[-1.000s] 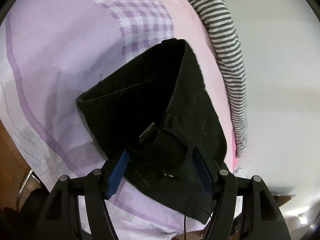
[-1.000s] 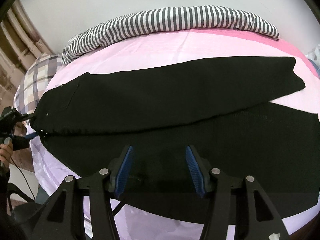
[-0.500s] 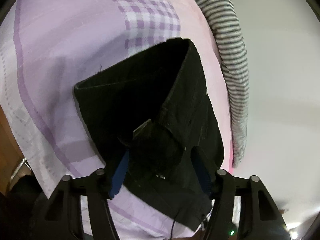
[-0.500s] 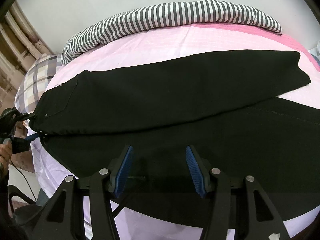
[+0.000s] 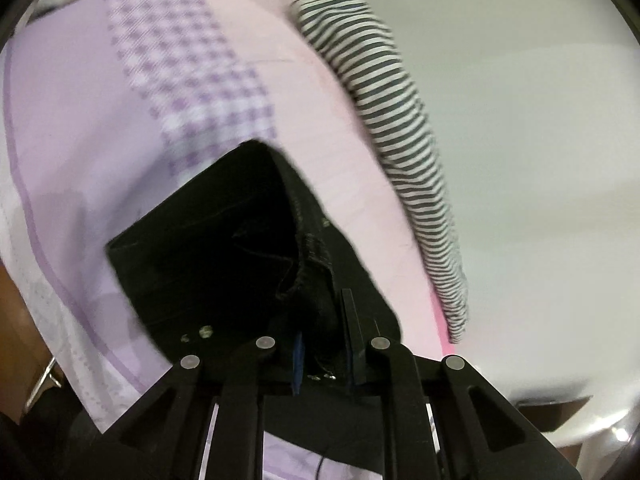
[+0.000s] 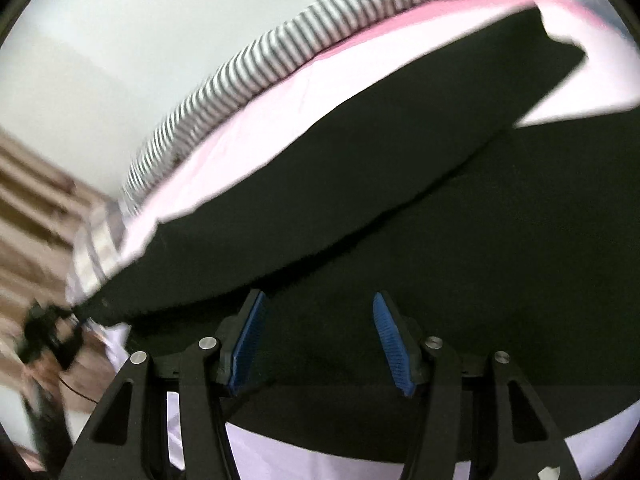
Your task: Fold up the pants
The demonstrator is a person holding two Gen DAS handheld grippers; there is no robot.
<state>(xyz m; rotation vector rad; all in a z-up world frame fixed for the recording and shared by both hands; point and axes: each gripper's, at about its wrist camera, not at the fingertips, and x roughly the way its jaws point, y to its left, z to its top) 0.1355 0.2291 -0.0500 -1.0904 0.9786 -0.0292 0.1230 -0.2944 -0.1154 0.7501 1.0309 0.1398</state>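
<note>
The left gripper [image 5: 322, 354] is clenched on the waistband of the black pants [image 5: 224, 256], which lie on the bed [image 5: 80, 140]; only this view shows the bunched waist and the sheet's checked band. The right wrist view shows the length of the pants [image 6: 360, 184], one leg over the other, and the right gripper [image 6: 318, 340] with fingers released above the cloth. A striped pillow [image 6: 280, 52] lines the far edge.

Left gripper [image 5: 324, 344] has its jaws pinched nearly together, clamped tight; right gripper [image 6: 318, 340] hangs with jaws spread wide.
</note>
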